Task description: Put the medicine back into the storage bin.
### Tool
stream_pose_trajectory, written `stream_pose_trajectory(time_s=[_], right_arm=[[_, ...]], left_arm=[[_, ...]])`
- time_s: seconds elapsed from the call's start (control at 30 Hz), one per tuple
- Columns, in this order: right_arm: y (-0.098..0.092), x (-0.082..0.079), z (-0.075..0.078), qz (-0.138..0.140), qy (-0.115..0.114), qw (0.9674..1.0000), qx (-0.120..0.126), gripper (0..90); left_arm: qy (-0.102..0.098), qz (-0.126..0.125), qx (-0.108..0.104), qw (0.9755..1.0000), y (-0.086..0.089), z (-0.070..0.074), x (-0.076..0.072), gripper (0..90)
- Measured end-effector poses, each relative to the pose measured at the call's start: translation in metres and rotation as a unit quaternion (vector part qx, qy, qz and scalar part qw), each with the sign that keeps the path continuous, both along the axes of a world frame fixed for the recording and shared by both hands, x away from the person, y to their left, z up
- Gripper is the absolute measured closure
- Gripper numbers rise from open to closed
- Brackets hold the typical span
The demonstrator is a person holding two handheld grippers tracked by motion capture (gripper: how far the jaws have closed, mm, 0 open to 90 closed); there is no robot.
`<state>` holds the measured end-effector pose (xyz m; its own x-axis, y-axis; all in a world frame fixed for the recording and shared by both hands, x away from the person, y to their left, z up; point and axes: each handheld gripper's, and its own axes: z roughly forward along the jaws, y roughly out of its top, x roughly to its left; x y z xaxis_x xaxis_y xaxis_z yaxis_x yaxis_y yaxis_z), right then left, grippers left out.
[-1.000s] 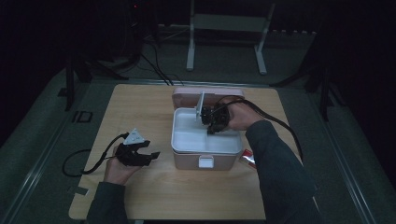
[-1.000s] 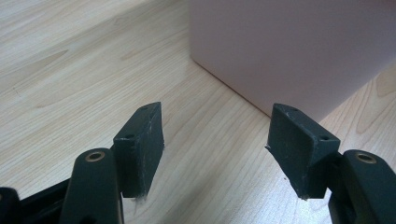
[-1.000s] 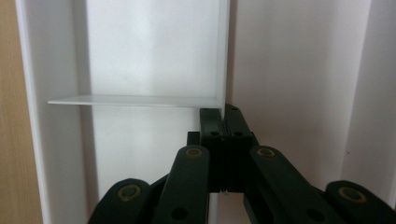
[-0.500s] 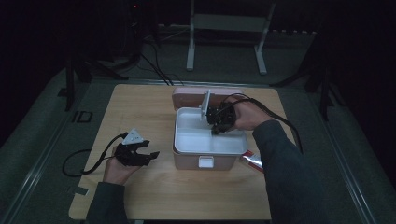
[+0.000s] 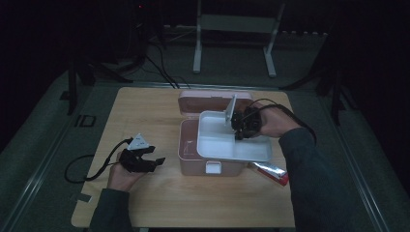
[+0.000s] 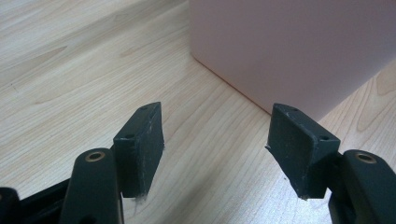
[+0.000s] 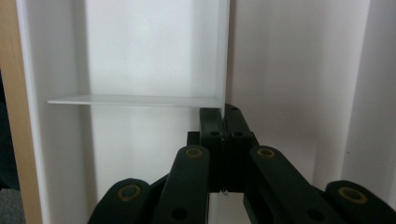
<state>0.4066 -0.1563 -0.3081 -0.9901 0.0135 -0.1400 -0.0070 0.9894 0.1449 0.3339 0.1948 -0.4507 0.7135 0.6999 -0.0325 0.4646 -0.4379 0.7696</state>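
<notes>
Right gripper (image 5: pixel 240 126) is clamped shut on the rim of the white tray (image 5: pixel 220 140), above the pink box (image 5: pixel 193 157). Left gripper (image 6: pixel 215 144) rests on the table (image 5: pixel 145 203), jaws wide apart and empty. No legible writing on box or tray.

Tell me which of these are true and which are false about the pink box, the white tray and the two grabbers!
1. The right gripper is pinched shut on the edge of the white tray. True.
2. The pink box has its lid closed. False: the lid lies open behind it.
3. The left gripper has its jaws open with nothing between them. True.
4. The white tray sits flat, all the way down in the box. False: it is lifted and sticks out over the box's right side.
5. A red and silver tube lies on the table by the box's right front corner. True.
6. The left gripper rests on top of the box. False: it is on the table, left of the box.
</notes>
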Motion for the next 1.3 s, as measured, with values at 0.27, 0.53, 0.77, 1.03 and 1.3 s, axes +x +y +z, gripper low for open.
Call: stream_pose_trajectory(time_s=[0.27,0.53,0.77,1.03,1.3], right_arm=[[-0.032,-0.005,0.003,-0.023,-0.003,0.9997,0.010,89.4],[-0.063,-0.006,0.002,-0.057,0.004,0.9982,0.020,89.4],[-0.089,-0.005,-0.004,-0.081,0.013,0.9965,0.019,89.4],[-0.119,-0.006,-0.008,-0.109,0.022,0.9936,0.017,89.4],[-0.148,-0.004,-0.008,-0.145,0.020,0.9889,0.024,89.5]], left_arm=[[0.000,0.001,0.001,1.0000,0.000,0.000,0.000,35.6],[-0.001,0.000,-0.002,1.0000,0.001,0.000,0.000,35.6],[-0.001,0.000,-0.004,1.0000,0.002,0.000,0.000,35.6],[0.001,-0.001,-0.003,1.0000,0.002,-0.001,0.001,35.6],[0.004,-0.002,-0.002,1.0000,0.001,-0.002,0.001,35.6]])
